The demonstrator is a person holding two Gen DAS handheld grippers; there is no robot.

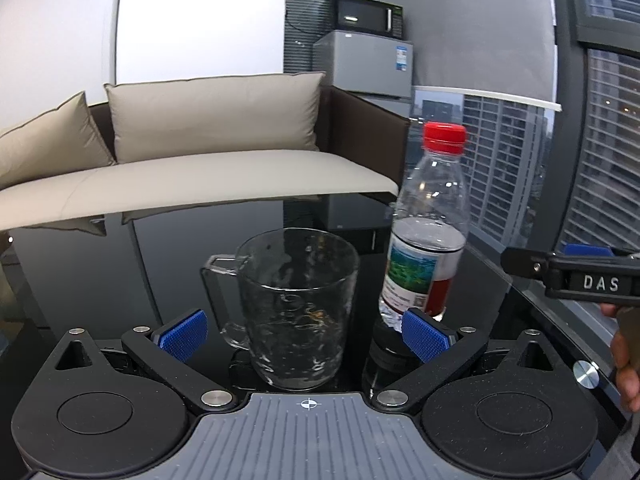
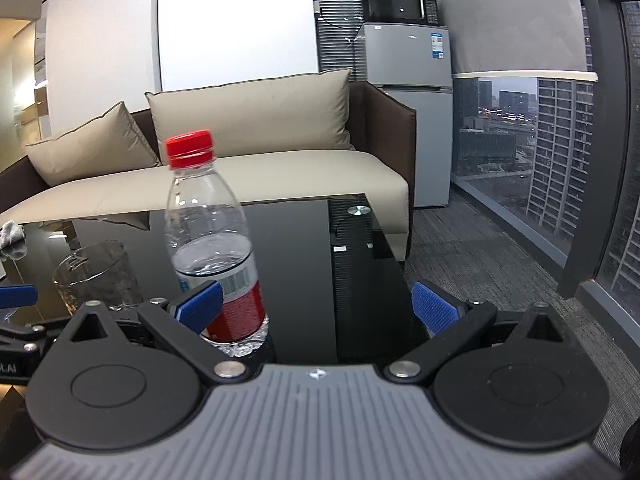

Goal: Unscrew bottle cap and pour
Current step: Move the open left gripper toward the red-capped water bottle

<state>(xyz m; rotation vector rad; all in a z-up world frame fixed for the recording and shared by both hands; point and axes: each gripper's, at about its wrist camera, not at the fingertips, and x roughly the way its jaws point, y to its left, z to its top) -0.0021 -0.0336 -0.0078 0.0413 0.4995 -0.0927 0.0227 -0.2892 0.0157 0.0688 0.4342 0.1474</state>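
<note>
A clear plastic water bottle (image 1: 428,232) with a red cap (image 1: 445,136) stands upright on the black glass table (image 1: 160,264), about half full. An empty glass mug (image 1: 298,304) with a handle stands to its left. My left gripper (image 1: 304,336) is open, with the mug between its blue pads and the bottle just beyond the right pad. In the right wrist view the bottle (image 2: 212,240) and cap (image 2: 189,148) stand in front of the left finger. My right gripper (image 2: 318,308) is open and empty. The mug (image 2: 96,276) shows at the left.
A beige sofa (image 2: 240,168) stands behind the table. A small fridge (image 2: 404,92) with a microwave (image 2: 400,2) on top is at the back right. The table's right edge (image 2: 384,248) drops to carpet beside a floor-length window. A crumpled cloth (image 2: 12,236) lies far left.
</note>
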